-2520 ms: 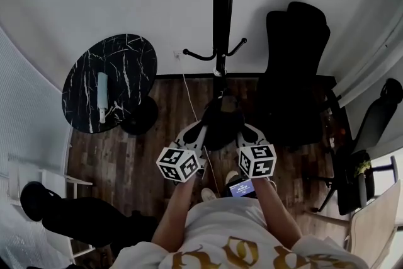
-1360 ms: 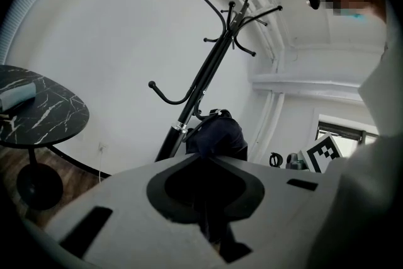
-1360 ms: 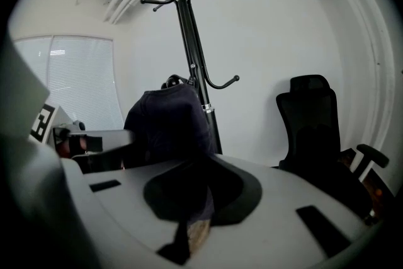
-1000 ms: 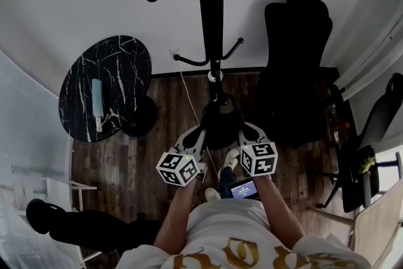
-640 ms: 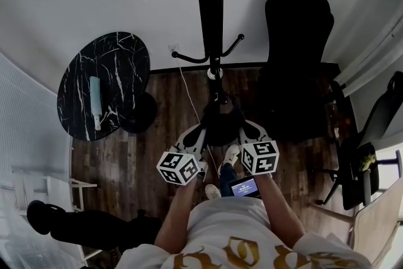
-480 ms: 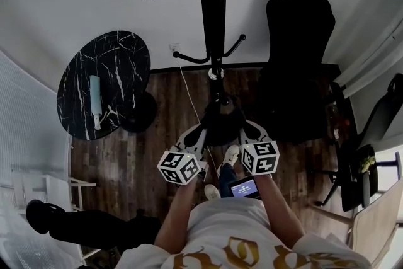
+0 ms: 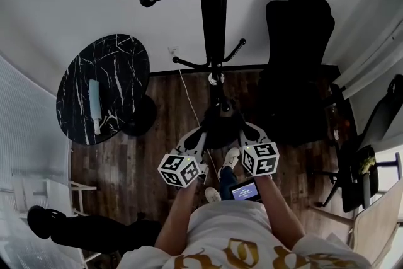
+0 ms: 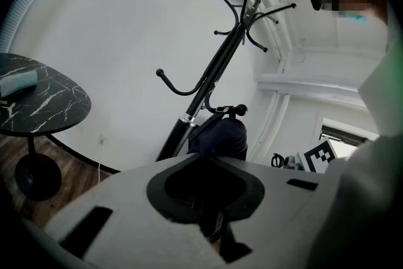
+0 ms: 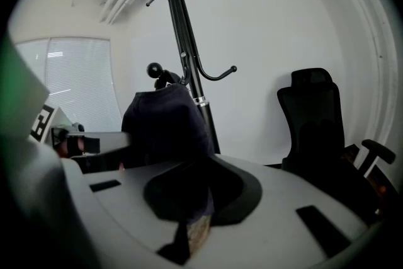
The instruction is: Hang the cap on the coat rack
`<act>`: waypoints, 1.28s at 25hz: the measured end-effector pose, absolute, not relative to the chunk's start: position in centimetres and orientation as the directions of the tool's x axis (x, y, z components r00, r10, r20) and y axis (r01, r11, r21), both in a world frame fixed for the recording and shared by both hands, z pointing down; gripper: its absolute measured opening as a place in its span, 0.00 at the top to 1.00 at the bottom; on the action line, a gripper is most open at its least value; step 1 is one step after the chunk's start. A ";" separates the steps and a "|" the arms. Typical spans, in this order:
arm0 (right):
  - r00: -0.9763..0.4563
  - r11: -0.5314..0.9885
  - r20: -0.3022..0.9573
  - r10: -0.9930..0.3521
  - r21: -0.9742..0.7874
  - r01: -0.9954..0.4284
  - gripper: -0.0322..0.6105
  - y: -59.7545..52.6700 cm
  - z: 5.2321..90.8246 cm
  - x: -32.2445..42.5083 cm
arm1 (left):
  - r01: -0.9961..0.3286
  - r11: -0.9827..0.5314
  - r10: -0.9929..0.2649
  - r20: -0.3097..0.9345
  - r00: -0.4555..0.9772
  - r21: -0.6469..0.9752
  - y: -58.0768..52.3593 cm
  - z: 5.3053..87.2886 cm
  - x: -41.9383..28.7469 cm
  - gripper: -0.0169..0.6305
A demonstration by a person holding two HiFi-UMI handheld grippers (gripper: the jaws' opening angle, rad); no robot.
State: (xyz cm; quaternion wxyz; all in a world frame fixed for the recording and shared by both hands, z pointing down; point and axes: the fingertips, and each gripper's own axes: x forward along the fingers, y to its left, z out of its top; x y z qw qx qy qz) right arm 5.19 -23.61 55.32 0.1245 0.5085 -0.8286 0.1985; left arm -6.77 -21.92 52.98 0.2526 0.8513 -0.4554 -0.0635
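Both jaws clamped on cap [image 7: 220, 126]: left gripper [image 7: 199, 135] grips its 9 o'clock edge, right gripper [image 7: 244, 131] its 3 o'clock edge; rack [image 7: 213, 16] at 12 o'clock.

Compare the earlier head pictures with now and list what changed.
The coat rack shows larger and closer in the head view than at the start: the person has stepped toward it. The left hand-held gripper and right hand-held gripper stay shut on the cap. The table and chair are unchanged.
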 end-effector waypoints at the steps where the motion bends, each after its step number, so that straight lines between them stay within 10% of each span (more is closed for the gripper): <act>1: -0.454 0.406 0.407 -0.792 -0.205 -0.891 0.91 -23.7 55.4 5.1 | -0.742 -0.458 -0.807 0.122 0.578 0.490 -22.0 53.0 -6.8 0.93; 32: -0.495 0.460 0.414 -0.764 -0.188 -0.868 0.91 -27.5 57.1 4.5 | -0.754 -0.440 -0.814 0.138 0.564 0.488 -25.8 54.4 -7.3 0.93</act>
